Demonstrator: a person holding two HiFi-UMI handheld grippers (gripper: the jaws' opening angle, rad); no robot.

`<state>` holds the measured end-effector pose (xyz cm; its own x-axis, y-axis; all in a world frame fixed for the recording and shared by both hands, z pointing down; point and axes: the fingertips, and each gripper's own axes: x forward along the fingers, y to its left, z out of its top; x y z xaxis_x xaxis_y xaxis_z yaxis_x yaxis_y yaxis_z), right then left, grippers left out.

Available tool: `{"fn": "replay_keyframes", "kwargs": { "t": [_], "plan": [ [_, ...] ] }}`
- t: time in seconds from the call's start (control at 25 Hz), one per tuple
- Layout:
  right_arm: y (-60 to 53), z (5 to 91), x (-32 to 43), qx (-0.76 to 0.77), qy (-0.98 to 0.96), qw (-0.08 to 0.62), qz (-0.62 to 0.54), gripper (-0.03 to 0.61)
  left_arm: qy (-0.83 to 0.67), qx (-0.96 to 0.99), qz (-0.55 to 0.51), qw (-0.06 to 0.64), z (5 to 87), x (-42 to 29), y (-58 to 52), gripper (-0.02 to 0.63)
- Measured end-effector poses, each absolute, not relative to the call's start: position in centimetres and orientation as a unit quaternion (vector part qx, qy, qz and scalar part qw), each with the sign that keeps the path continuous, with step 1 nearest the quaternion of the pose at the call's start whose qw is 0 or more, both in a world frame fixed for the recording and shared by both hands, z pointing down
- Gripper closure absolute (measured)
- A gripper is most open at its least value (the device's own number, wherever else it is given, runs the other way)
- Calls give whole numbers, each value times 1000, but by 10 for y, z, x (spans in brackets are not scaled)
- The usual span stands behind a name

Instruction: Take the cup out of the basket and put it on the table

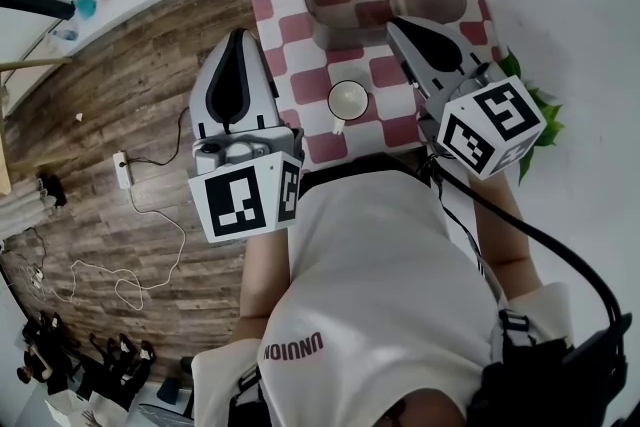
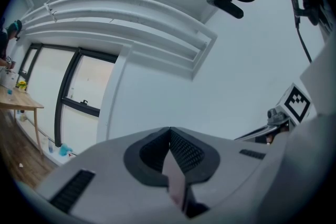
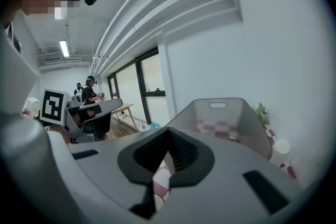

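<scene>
Head view. The white cup stood upright on the table, on its red-and-white checked cloth, just in front of the basket and outside it. The cup was round and glossy, with a small handle on the near side; it looked like ceramic. The basket was a grey translucent plastic tub with the cloth's checks showing through it, and it looked empty. The left gripper hung over the wood-plank floor, beside the table edge. The right gripper hung by the basket's near right corner. Neither touched the cup.

Left gripper view. The ribbed black pads met at the tip with nothing between them. The gripper was tilted upward at a pale wall and a dark-framed window.

Right gripper view. The jaws were likewise pressed together and empty. Beyond them was the basket's smooth wall with its slot handle, and a leafy plant to its right. I could not pick out the cup here with any certainty.

Judgement: the placing step looked finished, with the cup out of the basket and on the cloth. The next move would call only for keeping both grippers clear of the cup so it is not knocked.
</scene>
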<state>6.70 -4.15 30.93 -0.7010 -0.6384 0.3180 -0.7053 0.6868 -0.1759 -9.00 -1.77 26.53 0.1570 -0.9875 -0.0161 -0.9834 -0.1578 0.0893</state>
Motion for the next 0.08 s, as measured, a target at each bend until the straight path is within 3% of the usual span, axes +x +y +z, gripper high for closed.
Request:
{"fn": "replay_keyframes", "kwargs": {
  "t": [0.08],
  "plan": [
    [-41, 308, 67, 370, -911, 115, 143, 565, -647, 761, -35, 28, 264, -90, -18, 601]
  ]
}}
